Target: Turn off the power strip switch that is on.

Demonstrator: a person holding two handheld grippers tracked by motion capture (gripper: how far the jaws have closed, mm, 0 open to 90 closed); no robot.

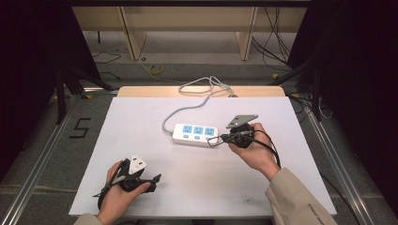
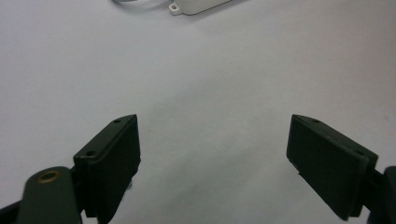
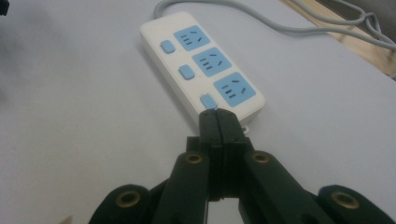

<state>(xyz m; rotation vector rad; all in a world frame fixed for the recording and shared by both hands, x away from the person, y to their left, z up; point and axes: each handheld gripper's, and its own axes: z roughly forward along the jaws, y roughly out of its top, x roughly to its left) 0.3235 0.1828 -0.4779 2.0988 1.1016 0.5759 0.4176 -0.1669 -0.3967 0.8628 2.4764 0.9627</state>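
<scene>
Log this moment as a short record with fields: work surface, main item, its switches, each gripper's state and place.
surface: white table
main item: white power strip with three blue sockets, grey cable trailing to the far edge
switches: three blue buttons; the end one lies right at the right gripper's tips
right gripper: jaws shut, nothing between them, tips at the strip's near end
left gripper: jaws wide open over bare table, apart from the strip

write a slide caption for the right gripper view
Shut right gripper at the nearest blue switch of a white plastic power strip.
</scene>
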